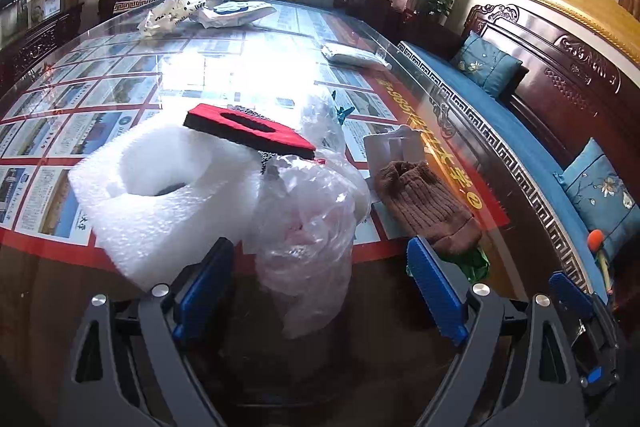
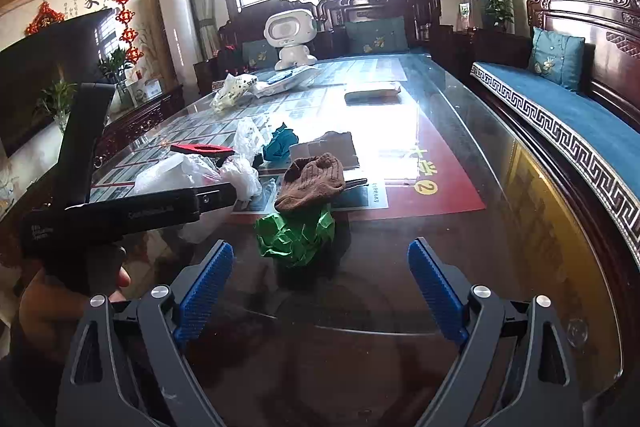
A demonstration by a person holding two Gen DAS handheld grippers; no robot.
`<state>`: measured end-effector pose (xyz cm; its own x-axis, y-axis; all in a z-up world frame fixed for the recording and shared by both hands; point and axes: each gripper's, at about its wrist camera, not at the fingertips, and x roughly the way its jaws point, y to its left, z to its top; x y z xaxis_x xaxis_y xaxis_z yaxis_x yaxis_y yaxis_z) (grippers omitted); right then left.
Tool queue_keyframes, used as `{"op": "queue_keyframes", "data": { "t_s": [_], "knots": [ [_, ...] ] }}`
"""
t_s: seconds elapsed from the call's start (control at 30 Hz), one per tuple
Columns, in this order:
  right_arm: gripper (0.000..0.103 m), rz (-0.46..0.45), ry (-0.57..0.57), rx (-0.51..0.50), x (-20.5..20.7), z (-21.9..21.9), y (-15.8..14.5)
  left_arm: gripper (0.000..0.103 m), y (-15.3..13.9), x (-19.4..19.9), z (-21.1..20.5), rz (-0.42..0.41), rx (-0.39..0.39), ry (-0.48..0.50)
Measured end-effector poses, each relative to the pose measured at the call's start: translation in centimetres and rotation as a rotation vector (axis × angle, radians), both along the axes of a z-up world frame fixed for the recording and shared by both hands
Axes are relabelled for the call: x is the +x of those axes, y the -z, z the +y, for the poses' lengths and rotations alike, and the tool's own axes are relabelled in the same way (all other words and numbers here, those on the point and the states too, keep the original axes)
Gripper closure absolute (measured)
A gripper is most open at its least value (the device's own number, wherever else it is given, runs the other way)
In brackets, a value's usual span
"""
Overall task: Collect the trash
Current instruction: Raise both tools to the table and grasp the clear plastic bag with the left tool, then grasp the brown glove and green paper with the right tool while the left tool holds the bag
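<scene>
Two tools, both spread and empty — my left tool (image 1: 320, 287) straddles the crumpled plastic wrap (image 1: 308, 227), my right tool (image 2: 320, 287) faces the green paper wad (image 2: 296, 233) on the tabletop (image 2: 440, 227); next, I judge, close in and pinch

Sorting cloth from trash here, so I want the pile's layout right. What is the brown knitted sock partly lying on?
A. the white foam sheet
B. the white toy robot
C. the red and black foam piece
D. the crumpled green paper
D: in the right wrist view the brown knitted sock drapes over the top of the crumpled green paper, apart from the other things.
</scene>
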<state>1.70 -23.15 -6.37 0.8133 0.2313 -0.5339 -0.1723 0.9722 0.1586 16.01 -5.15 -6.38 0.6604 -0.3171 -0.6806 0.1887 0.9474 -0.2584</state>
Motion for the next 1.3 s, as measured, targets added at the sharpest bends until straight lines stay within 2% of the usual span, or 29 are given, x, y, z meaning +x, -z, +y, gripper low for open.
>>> {"op": "queue_keyframes", "data": {
  "t_s": [0.07,0.13,0.2,0.37,0.5,0.87,1.07,1.13,1.23,1.3],
  "knots": [
    [0.017,0.002,-0.007,-0.001,0.2,0.1,0.0,0.021,0.0,0.1,0.0,-0.001,0.004,-0.002],
    [0.017,0.005,-0.012,-0.006,0.3,0.1,0.1,0.031,0.2,0.3,0.2,0.009,-0.007,0.003],
    [0.017,0.013,-0.019,-0.005,0.5,0.1,0.1,0.037,0.5,0.5,0.3,0.03,-0.017,0.012],
    [0.017,0.027,-0.034,-0.004,0.8,0.5,0.3,0.059,1.2,1.0,0.6,0.059,-0.029,0.022],
    [0.018,0.044,-0.042,-0.005,1.1,0.8,0.3,0.072,1.2,0.9,0.9,0.053,-0.038,0.028],
    [0.022,0.085,-0.032,-0.048,4.3,1.9,-0.8,0.073,-0.7,-1.1,1.4,0.001,-0.067,0.075],
    [0.022,0.199,-0.03,-0.076,9.1,2.8,-0.2,0.073,-1.6,-1.9,2.2,-0.02,-0.087,0.079],
    [0.022,0.253,-0.02,-0.059,10.6,2.8,0.4,0.073,-1.7,-2.0,2.5,-0.022,-0.089,0.08],
    [0.028,0.291,0.006,-0.035,11.9,2.4,0.9,0.073,-1.7,-2.1,2.7,-0.02,-0.084,0.088],
    [0.037,0.306,0.008,-0.045,12.3,2.4,1.0,0.073,-1.5,-2.1,2.8,-0.016,-0.083,0.092]
  ]
}}
